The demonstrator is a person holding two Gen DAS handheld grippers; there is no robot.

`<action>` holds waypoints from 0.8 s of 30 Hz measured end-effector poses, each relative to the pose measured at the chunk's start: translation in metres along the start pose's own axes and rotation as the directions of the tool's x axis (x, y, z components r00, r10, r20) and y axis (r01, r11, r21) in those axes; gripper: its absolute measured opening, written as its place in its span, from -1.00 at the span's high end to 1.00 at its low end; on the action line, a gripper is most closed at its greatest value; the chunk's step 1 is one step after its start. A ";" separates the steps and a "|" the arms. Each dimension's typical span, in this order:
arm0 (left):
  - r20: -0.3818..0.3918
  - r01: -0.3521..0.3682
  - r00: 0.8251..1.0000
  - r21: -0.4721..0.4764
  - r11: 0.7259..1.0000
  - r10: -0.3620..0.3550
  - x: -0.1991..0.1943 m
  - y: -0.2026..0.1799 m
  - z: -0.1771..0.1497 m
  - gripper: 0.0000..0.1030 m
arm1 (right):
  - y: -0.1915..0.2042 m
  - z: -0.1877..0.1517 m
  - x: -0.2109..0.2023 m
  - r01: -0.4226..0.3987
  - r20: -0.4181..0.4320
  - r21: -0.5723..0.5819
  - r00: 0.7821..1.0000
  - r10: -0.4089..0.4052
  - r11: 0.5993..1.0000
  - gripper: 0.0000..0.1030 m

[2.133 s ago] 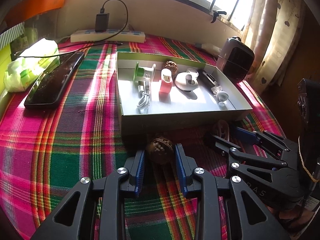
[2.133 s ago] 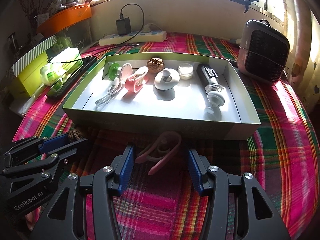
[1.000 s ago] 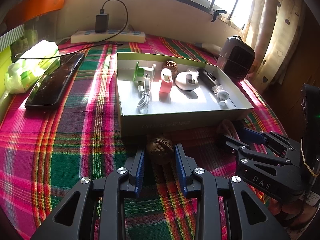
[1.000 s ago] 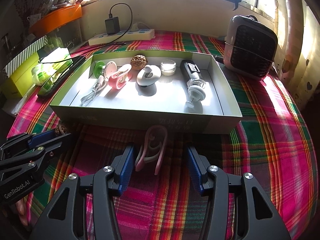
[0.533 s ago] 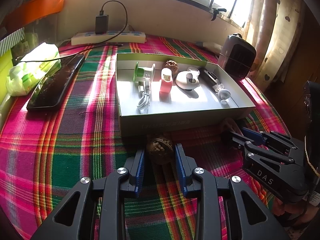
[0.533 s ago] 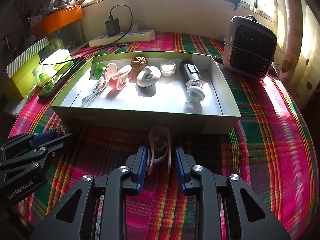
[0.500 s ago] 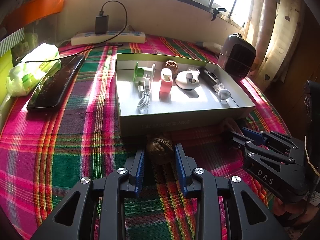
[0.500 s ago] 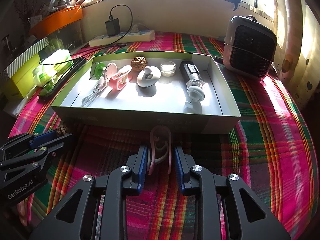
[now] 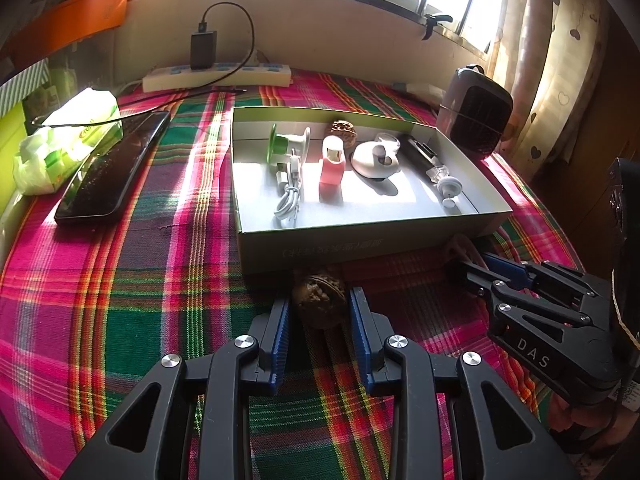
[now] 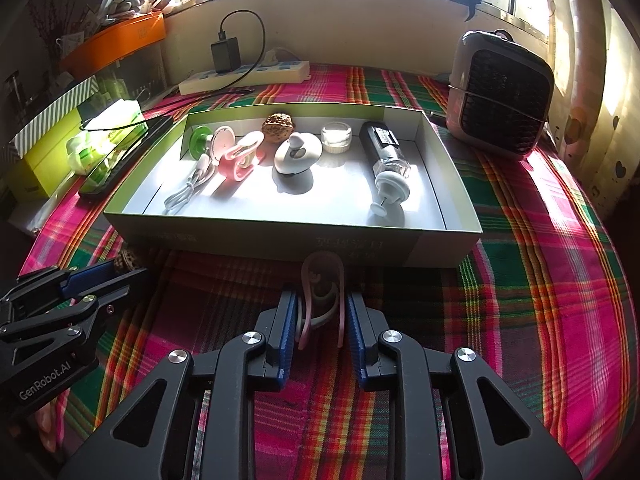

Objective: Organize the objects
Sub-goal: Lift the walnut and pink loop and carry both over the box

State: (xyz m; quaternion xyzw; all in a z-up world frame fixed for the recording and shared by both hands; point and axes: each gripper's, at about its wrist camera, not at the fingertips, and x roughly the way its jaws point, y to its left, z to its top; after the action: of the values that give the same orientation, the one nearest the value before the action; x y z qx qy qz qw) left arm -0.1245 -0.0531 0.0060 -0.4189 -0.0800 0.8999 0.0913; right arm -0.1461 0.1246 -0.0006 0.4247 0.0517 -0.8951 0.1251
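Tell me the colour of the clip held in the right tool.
Pale pink clip, clearest in the right wrist view.

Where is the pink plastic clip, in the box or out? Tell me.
Out. The pink plastic clip lies on the plaid cloth before the open cardboard box, pinched by the right gripper.

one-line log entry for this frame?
left gripper: shut on brown walnut | right gripper: shut on pink plastic clip | both outside grey box

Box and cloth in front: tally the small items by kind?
Walnuts: 2, one in the box, one in the left claw
Pink clips: 2
Cables: 1
Other items in the box: 4
Total: 9
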 end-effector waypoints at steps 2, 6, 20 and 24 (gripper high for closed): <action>0.000 -0.002 1.000 0.001 1.000 0.002 0.000 -0.001 0.000 0.49 | 0.001 0.000 0.000 -0.001 0.000 0.000 1.000 0.001 1.000 0.52; -0.002 -0.011 1.000 -0.002 1.000 0.011 0.000 -0.001 0.000 0.49 | 0.001 0.000 -0.002 -0.017 0.003 0.008 1.000 0.017 1.000 0.52; 0.011 -0.031 0.999 0.016 0.999 0.031 -0.015 -0.006 0.001 0.50 | 0.001 0.000 -0.016 -0.064 0.039 0.019 0.997 0.064 0.998 0.52; 0.032 -0.031 0.999 0.026 0.999 0.030 -0.023 -0.012 0.008 0.50 | 0.002 0.003 -0.022 -0.078 0.055 0.007 0.995 0.077 0.997 0.52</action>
State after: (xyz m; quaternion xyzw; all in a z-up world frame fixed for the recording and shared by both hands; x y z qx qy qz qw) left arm -0.1154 -0.0472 0.0305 -0.4044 -0.0629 0.9087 0.0819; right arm -0.1343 0.1265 0.0186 0.4022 0.0278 -0.9012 0.1593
